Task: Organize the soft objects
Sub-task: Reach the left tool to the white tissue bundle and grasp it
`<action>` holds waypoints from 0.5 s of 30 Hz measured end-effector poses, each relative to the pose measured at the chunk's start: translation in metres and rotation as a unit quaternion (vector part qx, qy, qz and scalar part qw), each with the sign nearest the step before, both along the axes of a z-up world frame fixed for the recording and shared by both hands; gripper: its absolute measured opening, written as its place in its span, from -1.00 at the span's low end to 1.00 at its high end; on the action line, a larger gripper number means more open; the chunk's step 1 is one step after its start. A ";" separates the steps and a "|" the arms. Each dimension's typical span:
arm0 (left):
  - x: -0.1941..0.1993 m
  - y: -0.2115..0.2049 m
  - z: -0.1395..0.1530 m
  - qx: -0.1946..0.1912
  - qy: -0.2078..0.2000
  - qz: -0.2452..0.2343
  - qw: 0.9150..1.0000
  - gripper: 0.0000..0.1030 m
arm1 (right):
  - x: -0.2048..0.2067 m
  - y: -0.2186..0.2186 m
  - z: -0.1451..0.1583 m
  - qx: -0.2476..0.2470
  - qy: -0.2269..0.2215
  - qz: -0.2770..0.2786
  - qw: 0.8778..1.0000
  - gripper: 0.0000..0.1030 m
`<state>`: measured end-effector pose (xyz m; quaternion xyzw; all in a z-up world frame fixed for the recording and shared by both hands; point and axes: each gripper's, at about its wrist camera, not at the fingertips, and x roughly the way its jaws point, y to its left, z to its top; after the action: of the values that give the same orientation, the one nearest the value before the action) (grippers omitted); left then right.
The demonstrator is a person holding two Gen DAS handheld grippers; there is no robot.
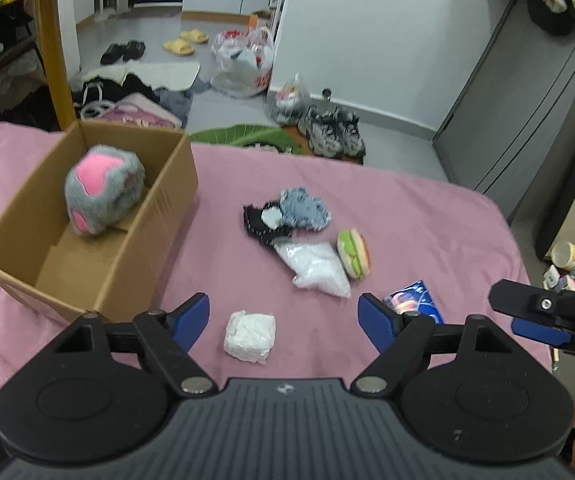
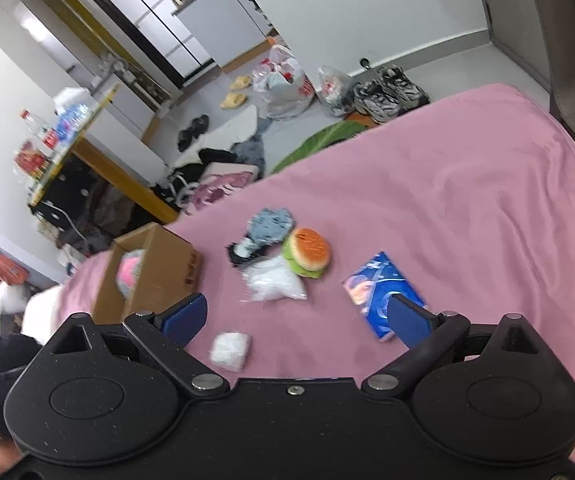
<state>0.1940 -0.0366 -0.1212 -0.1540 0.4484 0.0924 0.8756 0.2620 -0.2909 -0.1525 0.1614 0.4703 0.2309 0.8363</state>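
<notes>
On the pink bedsheet (image 1: pixel 407 216) stands an open cardboard box (image 1: pixel 159 216) holding a grey and pink plush cube (image 1: pixel 103 190). Loose items lie to its right: a small white wrapped packet (image 1: pixel 250 335), a clear bag of white stuff (image 1: pixel 315 266), a plush burger (image 1: pixel 353 254), a blue and black cloth bundle (image 1: pixel 287 216) and a blue packet (image 1: pixel 417 300). My left gripper (image 1: pixel 285 322) is open above the white packet, holding nothing. My right gripper (image 2: pixel 297 320) is open too, above the white packet (image 2: pixel 230 350) and the blue packet (image 2: pixel 379 292). The right gripper's finger (image 1: pixel 543 316) shows at the left view's right edge.
The bed ends at the far edge, with sneakers (image 1: pixel 333 130), plastic bags (image 1: pixel 243 64), slippers (image 1: pixel 185 42) and clothes (image 1: pixel 127 92) on the floor beyond. A yellow table leg (image 1: pixel 57 64) stands behind the box. A grey cabinet (image 1: pixel 527 100) is at right.
</notes>
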 end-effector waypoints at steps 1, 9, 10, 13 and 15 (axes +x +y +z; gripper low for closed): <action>0.003 0.001 -0.006 -0.002 0.006 0.004 1.000 0.53 | 0.002 0.000 -0.004 -0.006 0.004 0.001 1.000 0.89; 0.020 0.006 -0.046 -0.008 0.045 0.026 0.999 0.46 | 0.026 0.006 -0.034 -0.040 0.034 0.006 0.999 0.88; 0.021 0.006 -0.050 -0.009 0.049 0.026 0.998 0.43 | 0.028 0.007 -0.036 -0.045 0.037 0.006 0.998 0.88; 0.026 0.004 -0.062 -0.009 0.062 0.025 0.998 0.40 | 0.035 0.008 -0.044 -0.050 0.046 0.007 0.998 0.88; 0.029 0.003 -0.069 -0.009 0.068 0.024 0.997 0.37 | 0.038 0.011 -0.049 -0.062 0.048 0.009 0.997 0.88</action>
<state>0.2234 -0.0336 -0.1903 -0.1658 0.5039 0.1197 0.8392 0.3003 -0.2797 -0.2010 0.1156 0.5245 0.2009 0.8192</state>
